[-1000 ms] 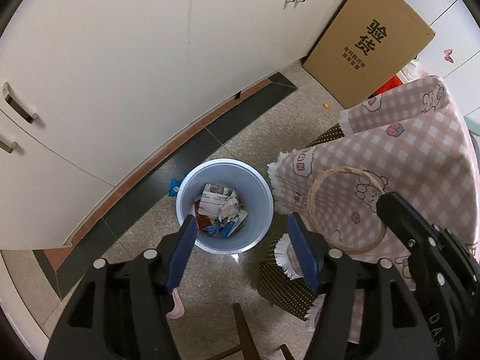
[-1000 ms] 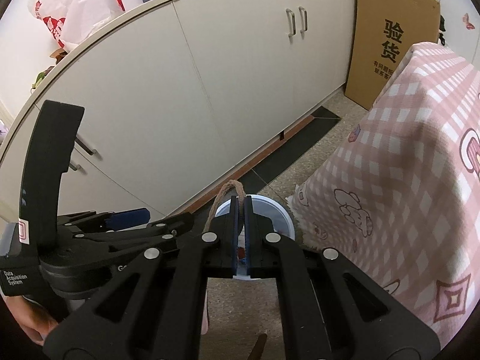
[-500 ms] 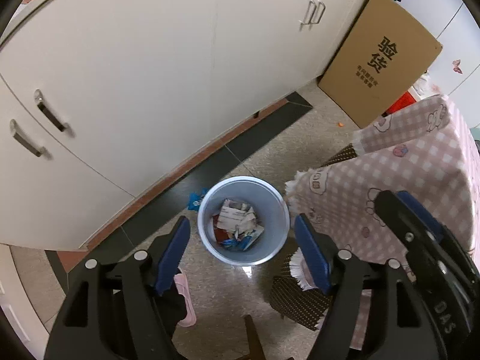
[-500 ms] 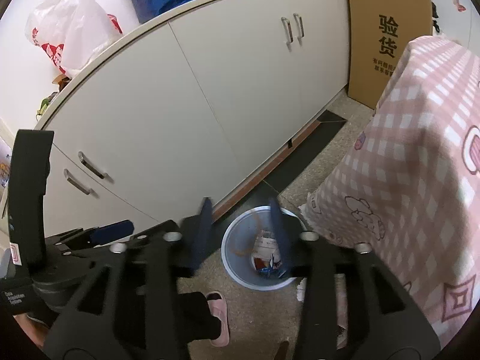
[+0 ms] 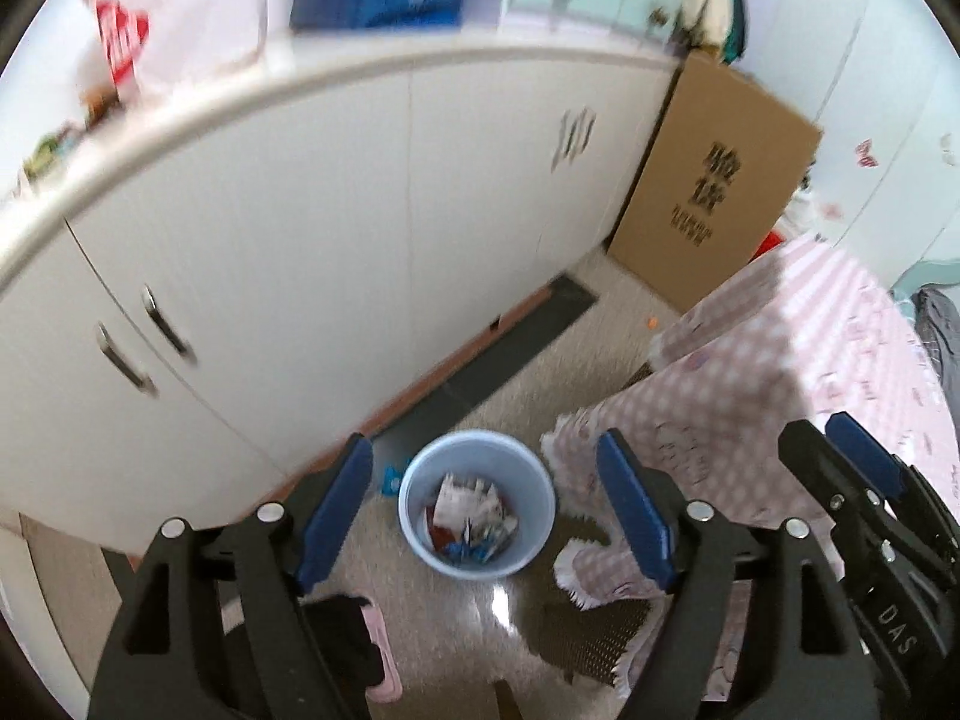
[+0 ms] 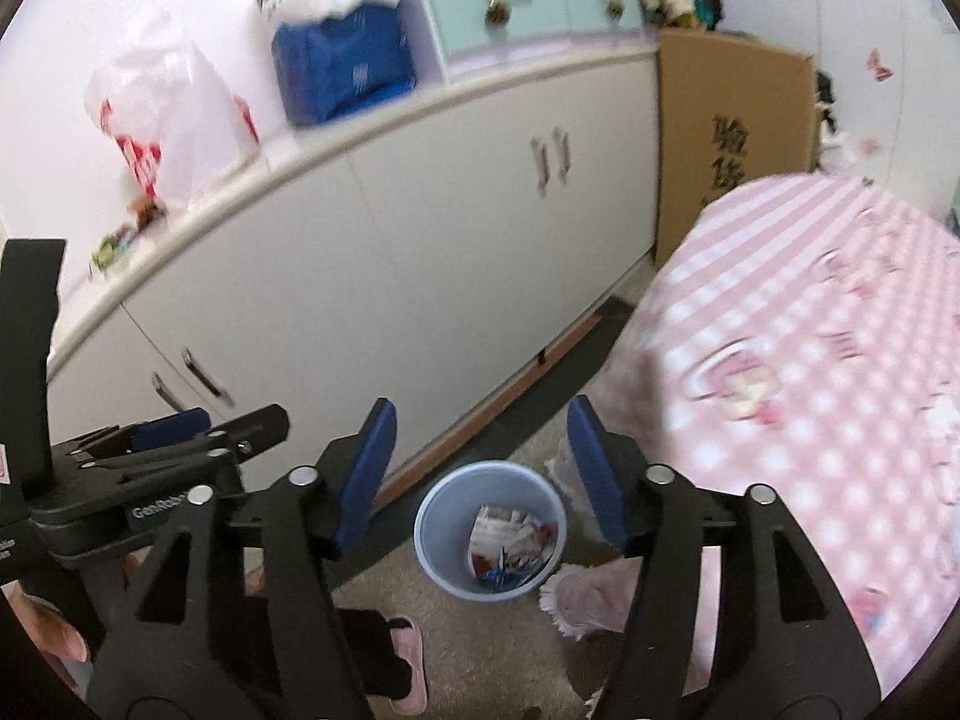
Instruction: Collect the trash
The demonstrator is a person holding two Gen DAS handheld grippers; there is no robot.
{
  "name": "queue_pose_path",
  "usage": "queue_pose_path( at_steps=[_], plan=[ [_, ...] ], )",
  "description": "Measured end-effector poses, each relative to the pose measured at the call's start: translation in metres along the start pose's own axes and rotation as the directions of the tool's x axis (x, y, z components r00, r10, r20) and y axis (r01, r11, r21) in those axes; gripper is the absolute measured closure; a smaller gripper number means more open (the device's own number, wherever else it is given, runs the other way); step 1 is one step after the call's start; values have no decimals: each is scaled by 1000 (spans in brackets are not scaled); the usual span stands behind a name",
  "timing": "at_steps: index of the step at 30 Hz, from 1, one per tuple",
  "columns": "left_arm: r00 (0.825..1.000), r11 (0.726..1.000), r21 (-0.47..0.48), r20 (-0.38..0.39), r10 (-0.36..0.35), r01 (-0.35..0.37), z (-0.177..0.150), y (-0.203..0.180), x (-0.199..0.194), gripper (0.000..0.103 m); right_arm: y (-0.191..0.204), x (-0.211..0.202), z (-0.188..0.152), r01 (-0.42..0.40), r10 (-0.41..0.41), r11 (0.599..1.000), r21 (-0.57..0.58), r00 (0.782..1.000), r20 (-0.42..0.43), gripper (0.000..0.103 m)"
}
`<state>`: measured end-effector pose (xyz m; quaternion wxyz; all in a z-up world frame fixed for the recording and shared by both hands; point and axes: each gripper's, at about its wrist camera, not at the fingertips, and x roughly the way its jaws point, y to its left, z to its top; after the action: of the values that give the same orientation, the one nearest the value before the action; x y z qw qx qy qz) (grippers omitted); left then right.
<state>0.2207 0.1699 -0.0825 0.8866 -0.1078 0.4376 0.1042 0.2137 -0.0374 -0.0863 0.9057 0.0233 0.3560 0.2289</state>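
Rope ring gone from right tongs [image 6: 480, 474], both tongs spread, left tongs [image 5: 485, 507], one bin [image 6: 491, 531], one slipper [image 6: 408, 660]

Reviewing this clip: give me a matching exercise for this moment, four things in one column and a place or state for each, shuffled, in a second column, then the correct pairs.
Things:
1. trash bin
2. cardboard box
3. blue bag
4. right gripper

Places or states:
A. on top of the white cabinet's counter
B. jaws apart, holding nothing
C. on the floor between the cabinet and the pink checked tablecloth, paper scraps inside
D. standing on the floor at the cabinet's far end

Pairs: 1-C, 2-D, 3-A, 4-B
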Motion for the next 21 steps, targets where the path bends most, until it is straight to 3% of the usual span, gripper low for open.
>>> queue_pose_path(
  at_steps=[5, 10, 21],
  plan=[
    [992, 995, 95, 126, -19, 7, -3, -32, -60, 21, -12, -58, 3, 29, -30, 999, 13, 997, 74, 34],
    [969, 987, 158, 239, -60, 22, -14, -59, -117, 18, -25, -123, -2, 67, -75, 996, 56, 983, 168, 28],
    [913, 954, 280, 353, -206, 107, -55, -100, -210, 11, -35, -238, -37, 147, -183, 980, 135, 933, 310, 18]
  ],
)
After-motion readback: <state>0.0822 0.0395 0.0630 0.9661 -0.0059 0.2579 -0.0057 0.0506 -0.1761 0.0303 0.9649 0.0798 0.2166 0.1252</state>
